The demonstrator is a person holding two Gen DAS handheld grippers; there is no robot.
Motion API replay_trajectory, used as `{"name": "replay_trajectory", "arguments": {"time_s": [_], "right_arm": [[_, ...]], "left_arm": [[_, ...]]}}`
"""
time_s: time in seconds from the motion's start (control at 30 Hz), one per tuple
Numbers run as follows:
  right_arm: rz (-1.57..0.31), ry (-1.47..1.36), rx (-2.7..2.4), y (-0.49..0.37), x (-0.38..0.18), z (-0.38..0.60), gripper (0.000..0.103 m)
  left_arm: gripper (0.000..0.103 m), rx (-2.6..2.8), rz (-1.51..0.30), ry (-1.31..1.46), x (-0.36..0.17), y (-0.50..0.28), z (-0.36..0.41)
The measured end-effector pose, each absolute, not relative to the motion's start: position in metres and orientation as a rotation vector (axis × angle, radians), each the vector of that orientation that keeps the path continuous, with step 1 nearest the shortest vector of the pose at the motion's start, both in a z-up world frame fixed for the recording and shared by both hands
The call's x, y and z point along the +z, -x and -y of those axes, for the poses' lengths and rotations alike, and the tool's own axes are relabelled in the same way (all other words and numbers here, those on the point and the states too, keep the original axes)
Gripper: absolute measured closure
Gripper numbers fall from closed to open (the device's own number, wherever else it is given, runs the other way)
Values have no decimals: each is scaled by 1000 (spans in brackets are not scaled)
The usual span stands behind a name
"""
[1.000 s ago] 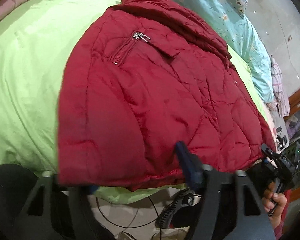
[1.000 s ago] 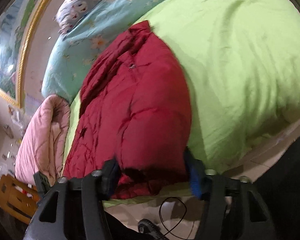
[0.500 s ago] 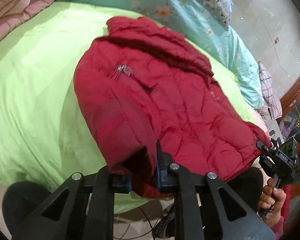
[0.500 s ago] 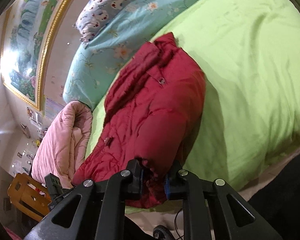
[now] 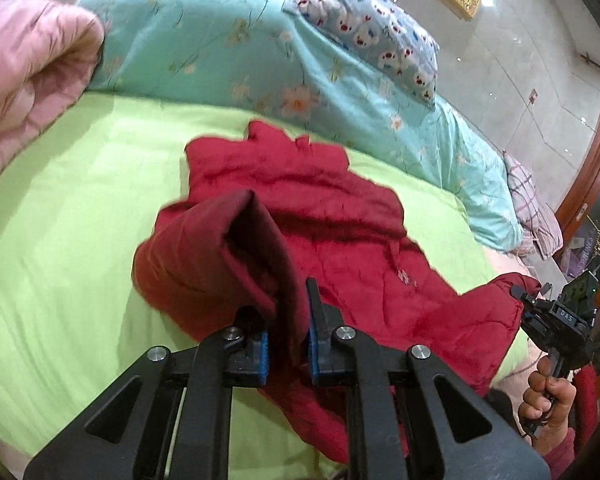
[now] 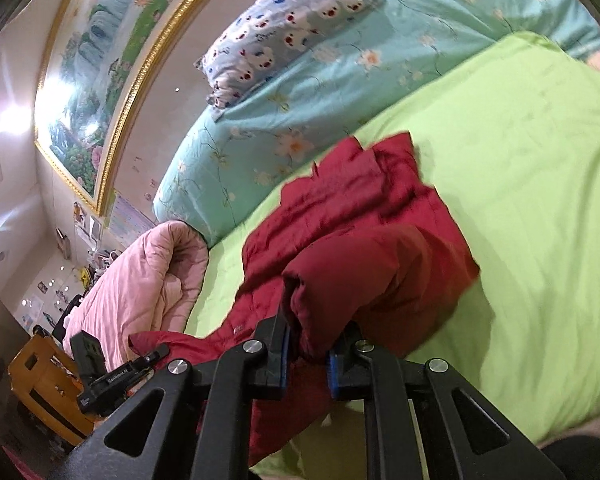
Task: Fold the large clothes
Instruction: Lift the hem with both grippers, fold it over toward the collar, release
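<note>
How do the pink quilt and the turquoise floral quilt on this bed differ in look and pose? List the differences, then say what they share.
1. The pink quilt is plain and stitched in lines; the turquoise floral quilt carries a printed flower pattern.
2. The pink quilt is rolled into a bundle at the side of the bed; the turquoise floral quilt stretches along the head.
3. A patterned pillow rests on the turquoise floral quilt; nothing shows on the pink quilt.

Both lie on the green sheet.

green bed point(image 5: 60, 216) carries red jacket point(image 5: 340, 216) (pink quilt point(image 5: 24, 80) alongside).
</note>
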State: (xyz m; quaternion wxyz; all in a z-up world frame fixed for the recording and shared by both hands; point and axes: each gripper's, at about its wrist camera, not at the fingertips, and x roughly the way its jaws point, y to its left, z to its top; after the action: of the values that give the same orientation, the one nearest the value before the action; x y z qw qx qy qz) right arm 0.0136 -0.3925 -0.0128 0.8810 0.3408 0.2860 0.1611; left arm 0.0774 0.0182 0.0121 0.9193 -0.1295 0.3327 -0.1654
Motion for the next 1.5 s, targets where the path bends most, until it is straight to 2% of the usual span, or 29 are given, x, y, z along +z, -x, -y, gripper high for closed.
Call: {"name": "replay_trajectory", "arguments": {"time_s": [0.23, 0.67, 1.13, 1.5], "right_arm": [[-550, -655, 342, -64, 16, 396, 91], [-528, -584, 319, -181, 36, 398, 92], [-618, -538, 191, -322, 12, 398, 92], [-659, -535, 149, -372, -20, 403, 92]], "left_arm": [[91, -321, -614, 241, 42, -126, -12], [91, -289, -585, 241, 58, -227, -4], [91, -215, -694, 277, 36, -368, -4], [91, -194, -758, 300, 6, -425, -6]]}}
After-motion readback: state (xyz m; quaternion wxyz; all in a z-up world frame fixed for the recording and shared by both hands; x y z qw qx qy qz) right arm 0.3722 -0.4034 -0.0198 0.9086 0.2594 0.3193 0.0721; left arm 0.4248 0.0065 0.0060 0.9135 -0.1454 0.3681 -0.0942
